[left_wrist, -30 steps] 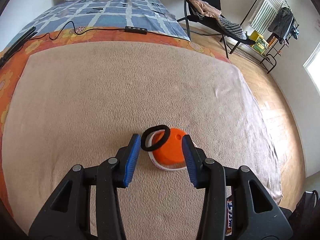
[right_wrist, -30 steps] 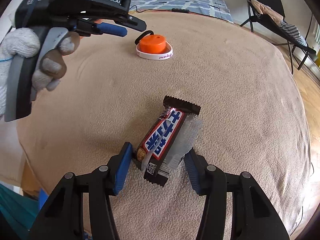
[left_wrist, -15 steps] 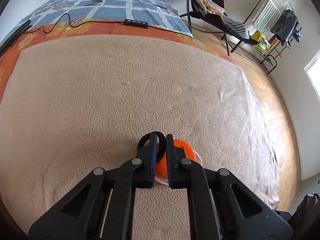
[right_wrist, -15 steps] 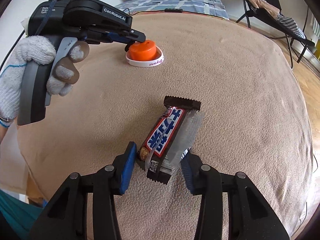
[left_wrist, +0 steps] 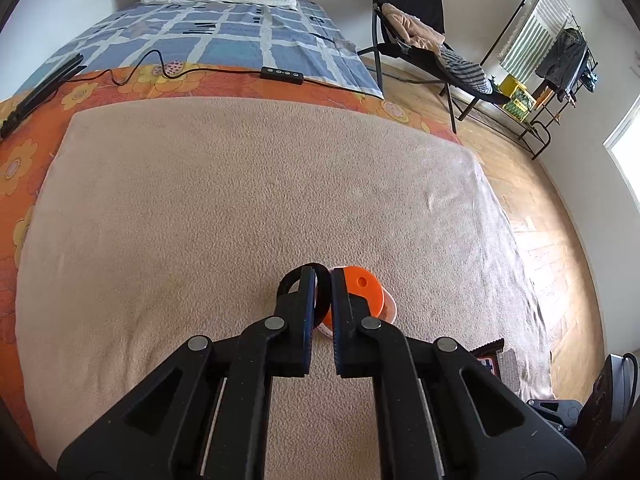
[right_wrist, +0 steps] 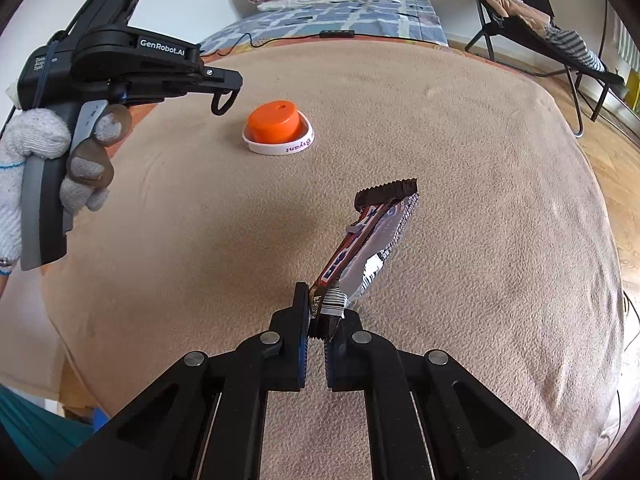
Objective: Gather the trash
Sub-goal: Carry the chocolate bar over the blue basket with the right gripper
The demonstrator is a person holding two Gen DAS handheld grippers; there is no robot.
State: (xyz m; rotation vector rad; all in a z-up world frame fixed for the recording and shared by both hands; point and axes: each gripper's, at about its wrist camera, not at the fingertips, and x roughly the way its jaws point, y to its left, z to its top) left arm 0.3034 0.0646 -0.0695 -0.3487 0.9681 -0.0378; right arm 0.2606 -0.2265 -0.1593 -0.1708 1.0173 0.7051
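Beige fleece blanket over bed, wood floor beyond; left gripper clamps black ring, right gripper just closed on wrapper.

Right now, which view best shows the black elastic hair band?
The left wrist view: the black elastic hair band sits pinched between the left gripper fingers, its loop visible. The right wrist view shows only a small loop hanging below those fingertips.
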